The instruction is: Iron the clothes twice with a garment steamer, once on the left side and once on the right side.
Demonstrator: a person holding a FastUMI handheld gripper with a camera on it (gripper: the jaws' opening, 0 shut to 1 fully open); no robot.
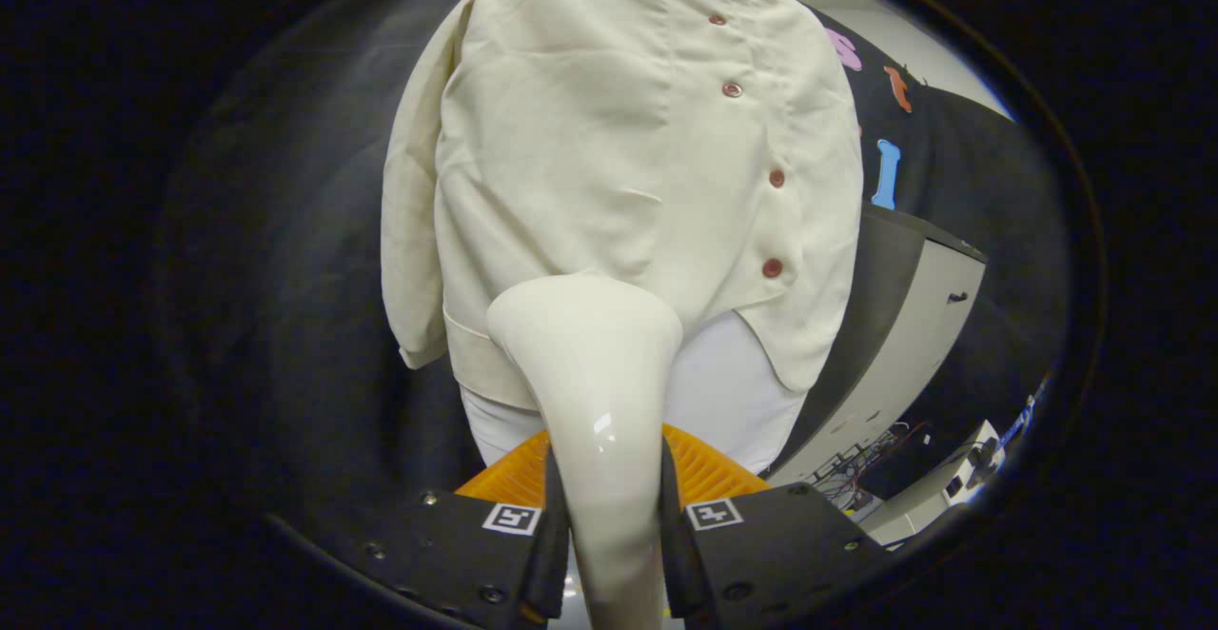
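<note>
**Steamer head at the hem, shirt rising straight ahead**

Our tongs (614, 525) are clamped on the garment steamer (595, 392): both fingers press the sides of its glossy handle, which runs up between them and flares into a broad head just beyond the fingertips. That head sits at the lower edge of the shirt (609, 145), over the panel on the shirt's sleeve side, away from the button placket (761, 183). Whether the face of the head is touching the cloth or just short of it we cannot tell from here.

The shirt hangs upright ahead of us, its long axis running from the hem near the steamer head up to the collar far beyond. The handle lines up with that same axis, so we judge the coming stroke to be a straight run upward along the fabric, with little turning of the wrist. The row of buttons lies to one side of the head, well apart from it; the hanging sleeve (411, 230) lies to the other side, nearer.

A white underlayer (733, 392) shows below the hem, just behind the head. A grey cabinet (904, 344) stands off to the button side, beyond the shirt.

We read this as the bottom of one pass over one half of the shirt; the buttoned half looks like the other.
</note>
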